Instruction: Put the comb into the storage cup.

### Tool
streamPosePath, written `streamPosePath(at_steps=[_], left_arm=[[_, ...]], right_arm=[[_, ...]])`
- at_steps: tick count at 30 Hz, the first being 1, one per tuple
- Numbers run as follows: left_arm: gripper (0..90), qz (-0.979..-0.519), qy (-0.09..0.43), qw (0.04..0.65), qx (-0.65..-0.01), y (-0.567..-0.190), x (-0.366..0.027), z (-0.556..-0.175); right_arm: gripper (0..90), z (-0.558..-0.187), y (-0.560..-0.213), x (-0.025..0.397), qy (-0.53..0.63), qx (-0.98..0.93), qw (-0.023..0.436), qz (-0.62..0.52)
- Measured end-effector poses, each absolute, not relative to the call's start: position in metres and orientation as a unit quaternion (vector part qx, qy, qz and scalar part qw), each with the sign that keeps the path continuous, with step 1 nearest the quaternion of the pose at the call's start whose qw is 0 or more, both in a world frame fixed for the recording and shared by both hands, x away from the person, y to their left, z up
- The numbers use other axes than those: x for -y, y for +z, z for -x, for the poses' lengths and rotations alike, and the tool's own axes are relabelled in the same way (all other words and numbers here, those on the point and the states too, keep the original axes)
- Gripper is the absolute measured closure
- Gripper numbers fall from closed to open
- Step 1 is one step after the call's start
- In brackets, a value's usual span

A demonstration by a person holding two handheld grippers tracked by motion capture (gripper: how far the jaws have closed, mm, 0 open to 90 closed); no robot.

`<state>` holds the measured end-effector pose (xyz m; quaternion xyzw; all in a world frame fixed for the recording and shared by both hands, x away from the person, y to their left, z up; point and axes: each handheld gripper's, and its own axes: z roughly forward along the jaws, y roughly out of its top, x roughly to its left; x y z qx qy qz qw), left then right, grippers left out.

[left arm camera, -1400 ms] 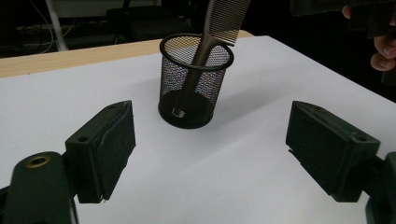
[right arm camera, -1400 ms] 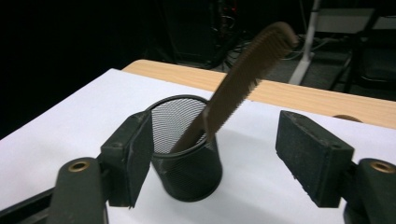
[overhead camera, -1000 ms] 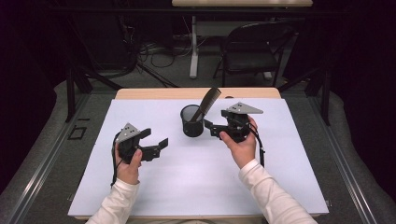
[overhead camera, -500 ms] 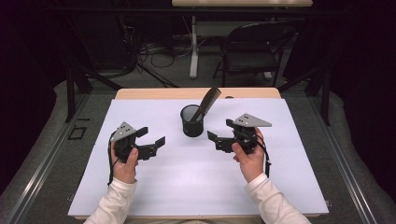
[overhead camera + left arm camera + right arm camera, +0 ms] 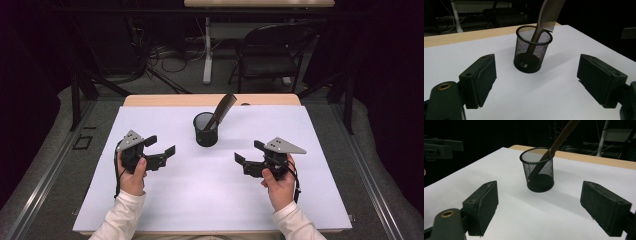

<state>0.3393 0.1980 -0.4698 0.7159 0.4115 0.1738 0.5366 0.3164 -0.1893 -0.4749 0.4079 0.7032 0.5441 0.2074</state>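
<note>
A: Dark room, white table (image 5: 210, 200). What changed?
B: Right gripper (image 5: 248, 156) pulled back from the cup (image 5: 205, 129) toward 4 o'clock. Left gripper (image 5: 161, 148) at 8 o'clock, barely moved.
A: Cup contents?
B: Black mesh cup, upright, one brown comb (image 5: 223, 108) leaning toward 1 o'clock, teeth end up.
A: Jaws?
B: Both wide, holding nothing, clear of the cup.

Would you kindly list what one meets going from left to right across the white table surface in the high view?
Left tongs → black mesh cup with a comb leaning in it → right tongs.
</note>
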Motion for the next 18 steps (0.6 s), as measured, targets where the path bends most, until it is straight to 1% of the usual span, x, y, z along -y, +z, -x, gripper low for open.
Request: streamPosePath(at_steps=[12, 18], left_arm=[[16.1, -0.714, 0.174, 0.537, -0.414, -0.470, -0.200, -0.340], [16.1, -0.715, 0.175, 0.536, -0.413, -0.471, -0.201, -0.340]], right_arm=[[15.0, -0.306, -0.494, 0.198, 0.541, -0.702, 0.211, -0.414], [15.0, -0.304, -0.500, 0.199, 0.534, -0.706, 0.224, -0.408]])
